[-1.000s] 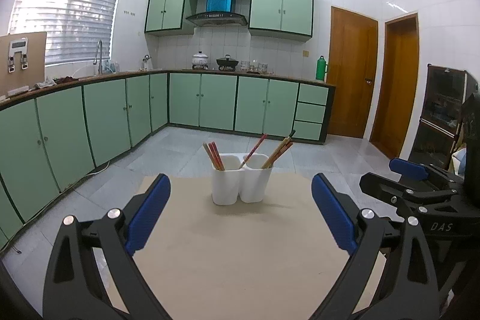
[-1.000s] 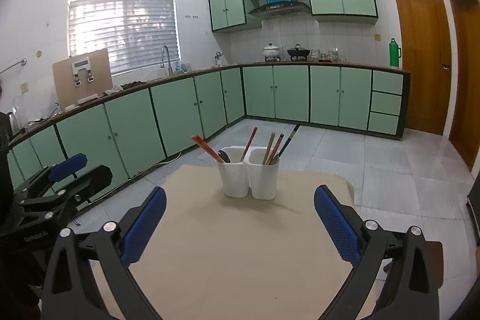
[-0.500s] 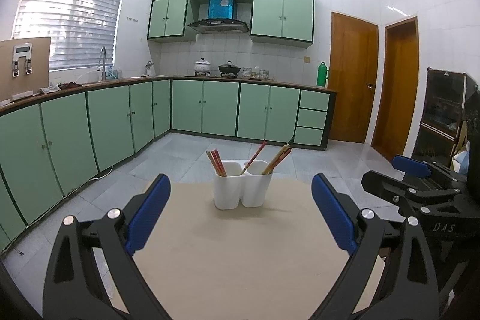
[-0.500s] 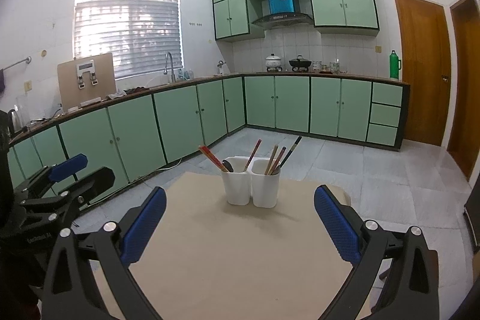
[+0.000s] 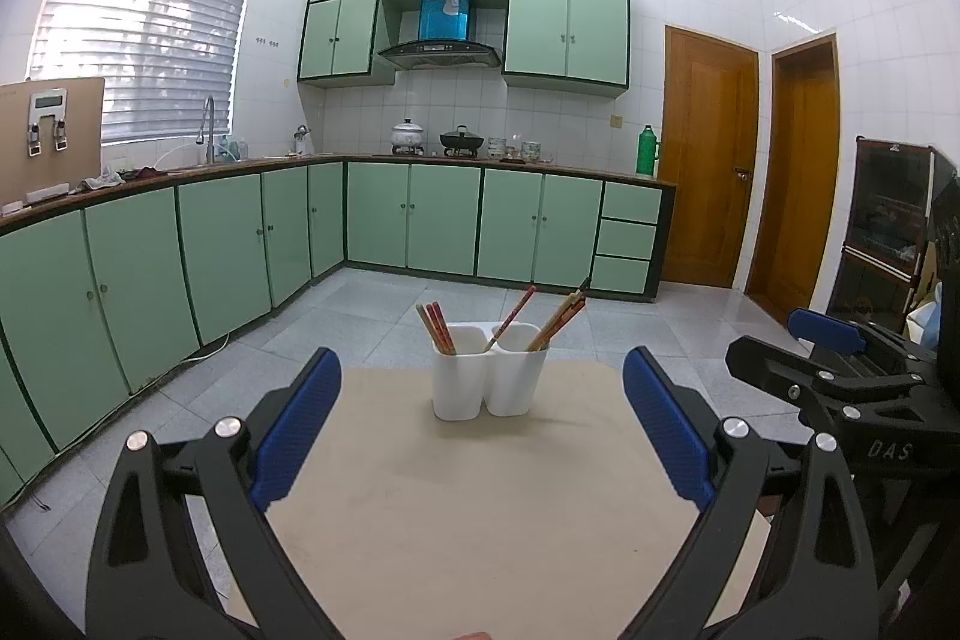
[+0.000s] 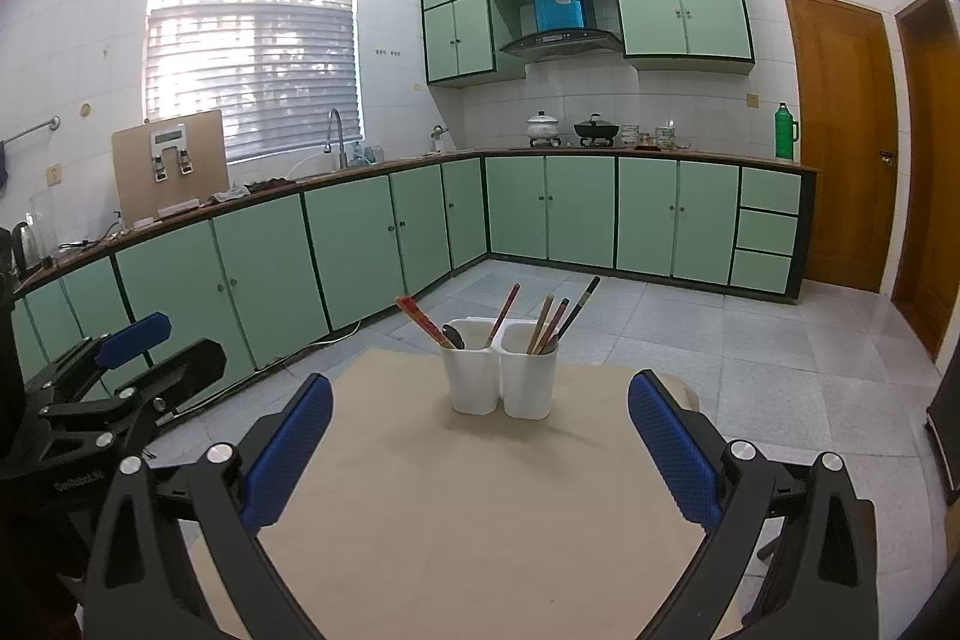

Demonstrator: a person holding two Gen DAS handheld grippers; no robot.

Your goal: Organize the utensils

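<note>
- Chopsticks and other utensils stand in a white two-cup holder at the far middle of the beige table, as the left wrist view shows; the left gripper hovers well short of it, fingers spread wide and empty, apparently lined up for a reach. The right gripper sits alongside.
- Right wrist view: the right gripper likewise points at the holder, fingers released, grasping nothing. A dark spoon shares the left cup with red chopsticks, so sorting probably remains.
</note>
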